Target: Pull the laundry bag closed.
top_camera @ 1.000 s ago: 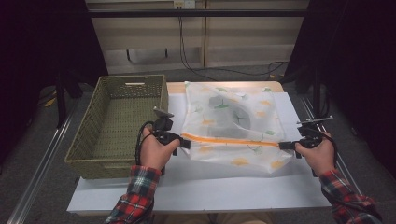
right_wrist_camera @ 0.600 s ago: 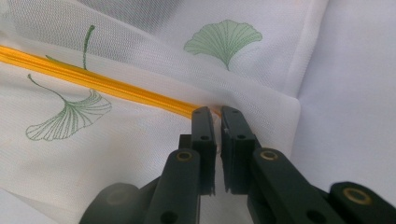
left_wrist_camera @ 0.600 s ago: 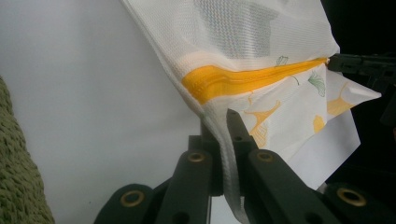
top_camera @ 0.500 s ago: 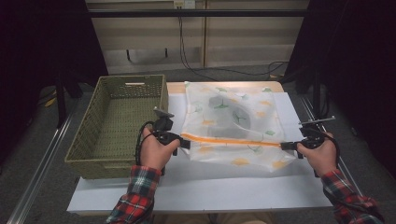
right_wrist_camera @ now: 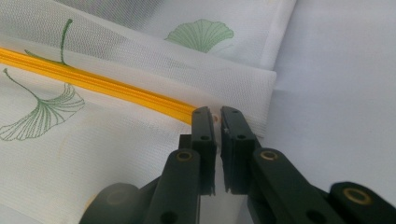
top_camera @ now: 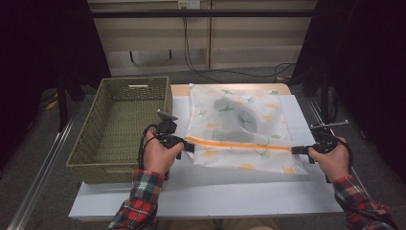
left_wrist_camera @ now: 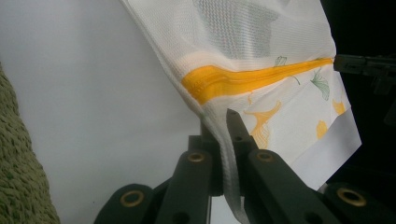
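Observation:
A white mesh bag [top_camera: 225,103] printed with ginkgo leaves lies on the white tabletop [top_camera: 215,191], with a grey item showing through the mesh. An orange zipper [top_camera: 239,144] runs across its near part. My left gripper [top_camera: 190,145] is shut on the bag's left edge just below the zipper's end, and the fabric [left_wrist_camera: 212,60] is pinched between its jaws [left_wrist_camera: 219,123]. At the zipper's right end, my right gripper [top_camera: 294,150] is shut on the zipper pull, where the orange zipper [right_wrist_camera: 93,84] meets its jaws [right_wrist_camera: 215,114]. The zipper is stretched straight between the two grippers.
A green woven basket [top_camera: 134,81] stands to the left of the bag, close beside my left hand, and nothing shows inside it. The table's right edge is just beyond my right hand. Cables lie on the floor behind the table.
The right gripper has crept slightly to the right along the zipper line. The left gripper and the bag hold still.

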A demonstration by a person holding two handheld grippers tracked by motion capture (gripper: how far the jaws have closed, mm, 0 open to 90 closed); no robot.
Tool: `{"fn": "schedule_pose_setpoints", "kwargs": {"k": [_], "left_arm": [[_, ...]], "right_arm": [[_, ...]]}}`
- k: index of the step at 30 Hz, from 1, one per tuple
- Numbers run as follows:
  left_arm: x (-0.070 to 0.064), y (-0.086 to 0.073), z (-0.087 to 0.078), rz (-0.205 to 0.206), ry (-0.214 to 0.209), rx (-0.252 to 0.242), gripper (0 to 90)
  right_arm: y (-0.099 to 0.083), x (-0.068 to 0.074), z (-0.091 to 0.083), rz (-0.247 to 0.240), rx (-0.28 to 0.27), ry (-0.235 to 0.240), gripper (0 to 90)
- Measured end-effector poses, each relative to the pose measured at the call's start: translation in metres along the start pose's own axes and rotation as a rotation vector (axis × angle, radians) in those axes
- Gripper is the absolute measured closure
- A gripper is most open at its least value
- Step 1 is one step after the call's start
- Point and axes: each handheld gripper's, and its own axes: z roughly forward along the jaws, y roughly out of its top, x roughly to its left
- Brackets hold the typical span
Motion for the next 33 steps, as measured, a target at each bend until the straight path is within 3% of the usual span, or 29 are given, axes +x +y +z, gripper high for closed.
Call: {"fn": "schedule_pose_setpoints", "kwargs": {"k": [22,33], "left_arm": [[-0.002,0.0,0.0,-0.01,-0.011,0.004,89.8],[-0.007,0.001,0.005,0.016,-0.008,0.016,89.8]], "right_arm": [[-0.004,-0.01,-0.008,0.016,-0.008,-0.001,85.0],[-0.007,-0.01,-0.012,0.019,-0.007,-0.025,84.9]]}}
